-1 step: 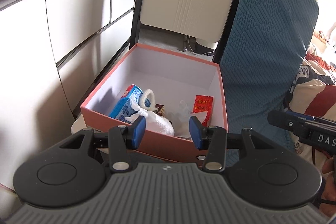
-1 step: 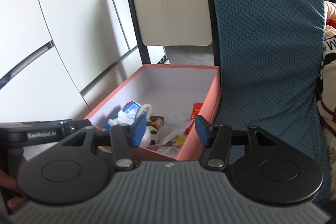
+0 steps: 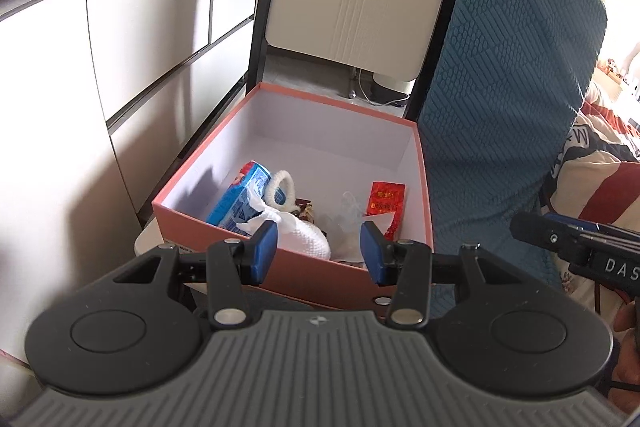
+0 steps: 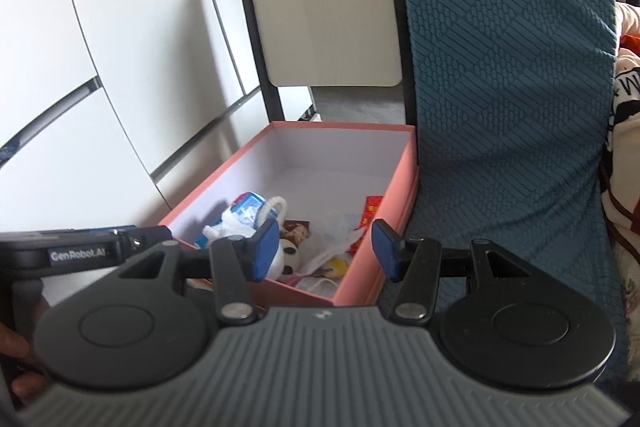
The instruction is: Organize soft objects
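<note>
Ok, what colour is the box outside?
Salmon pink outside, white inside; the box shows best in the left wrist view.

Daylight enters from the right and both views are bright. In the left wrist view the upper right corner is washed out with glare. The white wardrobe doors carry soft grey shadows, and a shadow falls inside the pink box. Fisheye distortion bends straight lines near the edges. The corners are dark and slightly blurred.
</note>
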A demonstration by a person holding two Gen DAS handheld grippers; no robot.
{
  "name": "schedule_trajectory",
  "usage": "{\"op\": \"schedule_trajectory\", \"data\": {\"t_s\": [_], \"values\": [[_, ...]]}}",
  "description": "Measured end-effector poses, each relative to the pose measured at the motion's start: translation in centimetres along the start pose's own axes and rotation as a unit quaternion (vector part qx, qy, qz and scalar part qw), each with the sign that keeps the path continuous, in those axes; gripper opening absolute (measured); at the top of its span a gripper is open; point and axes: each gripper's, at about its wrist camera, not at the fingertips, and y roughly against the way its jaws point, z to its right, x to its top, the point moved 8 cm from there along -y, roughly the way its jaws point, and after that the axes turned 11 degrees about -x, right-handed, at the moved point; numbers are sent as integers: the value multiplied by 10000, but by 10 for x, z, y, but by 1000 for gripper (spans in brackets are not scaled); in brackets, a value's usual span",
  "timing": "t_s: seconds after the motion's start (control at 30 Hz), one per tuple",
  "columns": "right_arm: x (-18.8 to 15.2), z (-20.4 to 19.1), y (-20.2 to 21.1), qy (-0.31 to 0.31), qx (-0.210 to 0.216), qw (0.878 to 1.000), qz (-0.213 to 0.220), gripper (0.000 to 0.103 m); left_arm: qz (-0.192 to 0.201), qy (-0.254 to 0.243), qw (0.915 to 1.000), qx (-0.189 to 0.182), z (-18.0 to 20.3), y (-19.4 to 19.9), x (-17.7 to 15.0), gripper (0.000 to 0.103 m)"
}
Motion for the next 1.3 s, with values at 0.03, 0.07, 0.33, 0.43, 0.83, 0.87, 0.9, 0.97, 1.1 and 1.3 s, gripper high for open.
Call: {"op": "schedule_trajectory", "data": {"t_s": [0.03,0.07,0.33,0.43,0.83,0.87,0.9,0.97,1.1,1.3], "values": [[-1,2,0,-8,-20,10000,-1,54,4,-1,10000,-3,1,-1,0,52],[-1,4,1,-19,-31,10000,3,54,1,5,10000,-14,2,-1,0,52],[-6,16,1,-74,-109,9999,-14,54,-69,86,9999,-79,12,-9,-4,52],[-6,19,0,-83,-136,9999,-24,54,-65,103,9999,-89,15,-9,-5,52],[-8,17,-8,155,-155,9997,-71,54,-93,283,9996,-12,7,-7,-10,57],[-8,17,-9,160,-164,9997,-77,54,-117,332,9994,6,5,-7,-11,59],[-8,17,-9,161,-165,9997,-83,54,-136,392,9991,0,4,-7,-12,63],[-9,17,-11,155,-183,9997,-100,58,-157,463,9988,-15,2,-8,-12,73],[-6,18,-11,212,-267,9994,45,89,-141,378,9990,167,0,-8,-12,97],[-4,22,-13,130,-275,9995,-16,89,-116,342,9990,280,-3,-9,-10,101]]}}
